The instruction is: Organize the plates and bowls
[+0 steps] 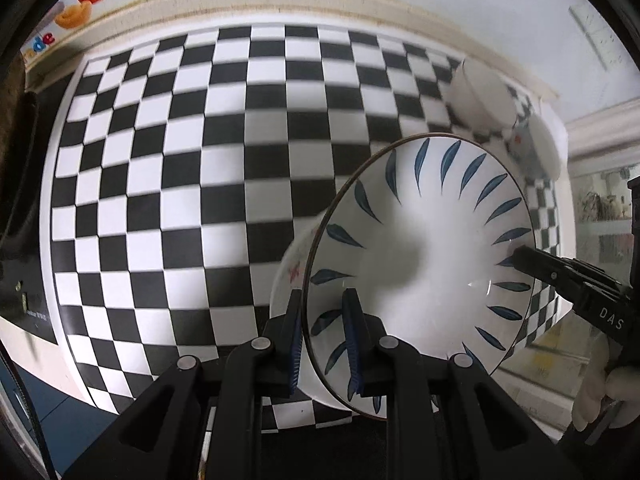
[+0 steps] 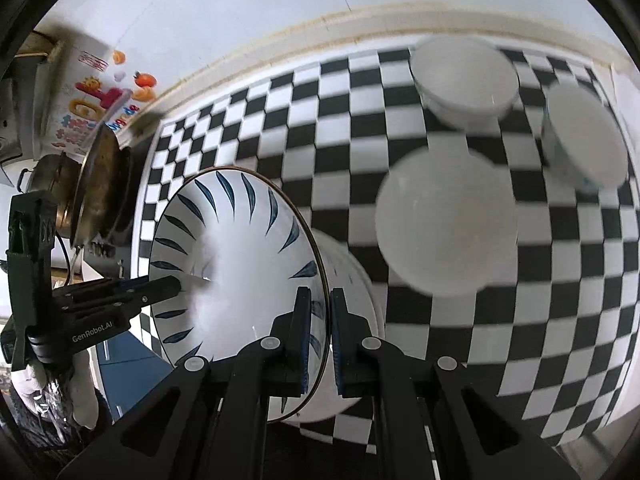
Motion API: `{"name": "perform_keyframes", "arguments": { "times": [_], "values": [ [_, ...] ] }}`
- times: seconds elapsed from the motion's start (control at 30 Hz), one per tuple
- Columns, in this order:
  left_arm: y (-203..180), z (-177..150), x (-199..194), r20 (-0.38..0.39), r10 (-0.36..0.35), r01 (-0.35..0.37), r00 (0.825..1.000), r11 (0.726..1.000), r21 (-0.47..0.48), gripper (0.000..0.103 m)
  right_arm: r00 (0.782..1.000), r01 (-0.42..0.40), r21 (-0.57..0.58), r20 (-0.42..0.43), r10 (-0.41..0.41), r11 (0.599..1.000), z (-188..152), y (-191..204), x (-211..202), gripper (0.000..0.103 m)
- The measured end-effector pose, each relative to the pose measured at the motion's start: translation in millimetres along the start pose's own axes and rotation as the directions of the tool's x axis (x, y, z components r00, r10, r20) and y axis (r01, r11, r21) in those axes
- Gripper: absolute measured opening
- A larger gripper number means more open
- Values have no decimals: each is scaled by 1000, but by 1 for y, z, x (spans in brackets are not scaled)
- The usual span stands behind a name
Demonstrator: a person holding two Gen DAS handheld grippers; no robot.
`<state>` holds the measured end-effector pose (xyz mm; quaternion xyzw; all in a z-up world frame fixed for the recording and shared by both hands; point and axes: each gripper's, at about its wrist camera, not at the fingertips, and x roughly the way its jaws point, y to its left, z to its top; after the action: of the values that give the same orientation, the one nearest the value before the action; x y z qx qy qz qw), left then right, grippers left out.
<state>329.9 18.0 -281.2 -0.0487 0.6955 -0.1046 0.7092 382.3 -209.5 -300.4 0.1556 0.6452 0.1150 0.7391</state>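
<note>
A white bowl with blue leaf marks (image 1: 424,248) is held tilted above the checkered mat, gripped on opposite sides of its rim. My left gripper (image 1: 326,344) is shut on its near rim. My right gripper (image 2: 320,340) is shut on the other side of the same bowl (image 2: 240,264); it also shows in the left wrist view (image 1: 520,258). A second bowl with a red mark (image 1: 294,272) lies behind the held one. A plain white bowl (image 2: 446,228) stands on the mat to the right, with two more bowls (image 2: 464,80) (image 2: 584,140) behind it.
The black and white checkered mat (image 1: 200,180) covers the counter up to a cream wall edge (image 1: 240,4). A pot with a lid (image 2: 96,196) stands at the counter's left end. Fruit stickers (image 2: 104,96) are on the wall.
</note>
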Motion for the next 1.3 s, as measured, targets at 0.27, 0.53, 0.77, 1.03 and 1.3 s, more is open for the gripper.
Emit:
{"name": "perform_keyframes", "arguments": {
  "times": [0.27,0.53,0.77,1.03,1.3],
  "values": [
    [-5,-13,42,-79,32,-32,996,999,0,17,998,28,35,-62,-26,999,-31,-23,41,11],
    [-2,-18,66,-119,64,-65,991,998,-6,17,994,31,41,-107,-27,999,-41,-34,67,11],
    [-5,-18,71,-118,81,-82,990,997,-6,17,992,40,38,-119,-35,998,-36,-32,77,11],
    [-6,-16,70,-128,104,-105,986,994,-3,18,988,74,30,-141,-69,997,-32,-24,81,13],
    [-8,-16,68,-131,114,-117,985,993,-16,18,983,100,47,-160,-91,994,-34,-18,86,14]
  ]
}}
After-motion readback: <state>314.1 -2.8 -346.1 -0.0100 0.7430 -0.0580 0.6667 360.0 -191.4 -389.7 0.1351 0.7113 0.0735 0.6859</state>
